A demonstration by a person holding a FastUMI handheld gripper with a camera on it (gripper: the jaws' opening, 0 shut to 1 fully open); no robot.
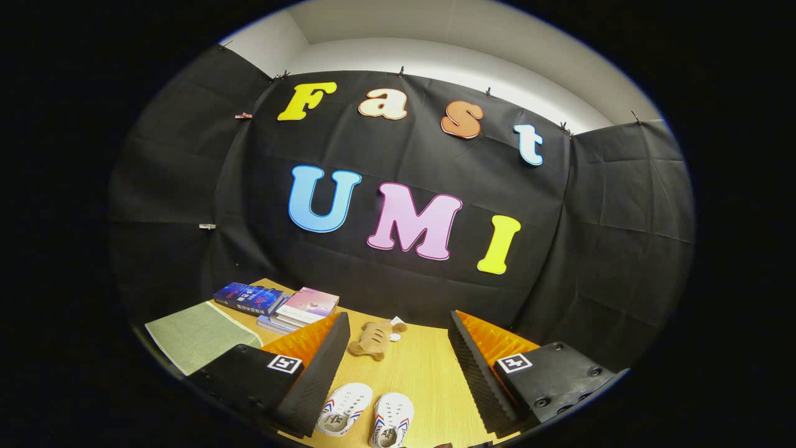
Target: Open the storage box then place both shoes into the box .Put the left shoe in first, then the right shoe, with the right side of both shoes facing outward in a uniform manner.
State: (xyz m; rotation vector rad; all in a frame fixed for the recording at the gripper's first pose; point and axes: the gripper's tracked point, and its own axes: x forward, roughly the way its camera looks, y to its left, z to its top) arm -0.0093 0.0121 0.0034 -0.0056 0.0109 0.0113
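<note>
Gripper view: your gripper [398, 367] hangs wide, empty, above two shoes [367, 420] at the desk's [423, 373] near edge — light, soft canvas; pinch a heel collar.

Gripper [398, 367] bears square tag markings, screws, ridged jaws.

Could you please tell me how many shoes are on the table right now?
2. One shoe lies by the left finger, the other shoe beside it, both between the open fingers of the gripper, on the table. None looks hidden.
</note>
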